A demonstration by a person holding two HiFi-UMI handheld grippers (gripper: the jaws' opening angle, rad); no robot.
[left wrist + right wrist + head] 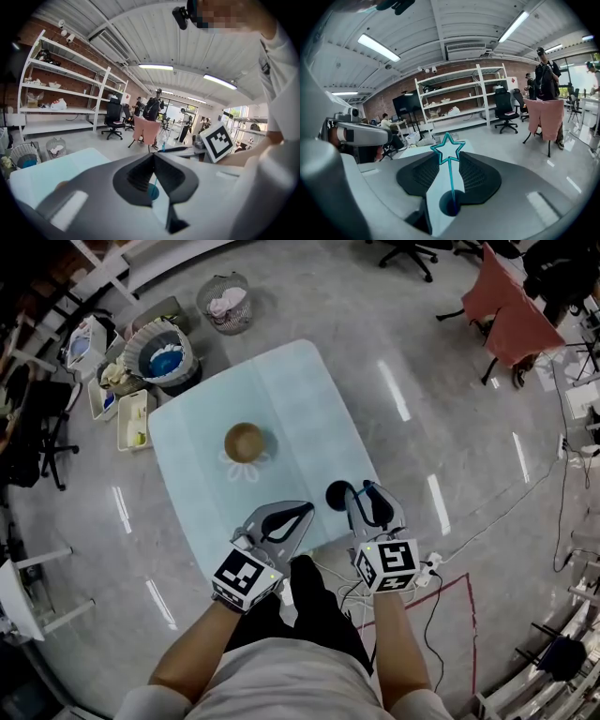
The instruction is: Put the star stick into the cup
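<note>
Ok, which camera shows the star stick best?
Right gripper view: the star stick shows whole, star and stem, sharp at centre frame. Left gripper view shows only a thin sliver of it; the head view doesn't resolve it.

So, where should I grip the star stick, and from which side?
Probably take the star stick by its thin shaft under the star, right gripper coming level from the person's side: it stands upright in a dark round base, between those open jaws.

Left gripper (306,511) closed, right gripper (364,491) parted
</note>
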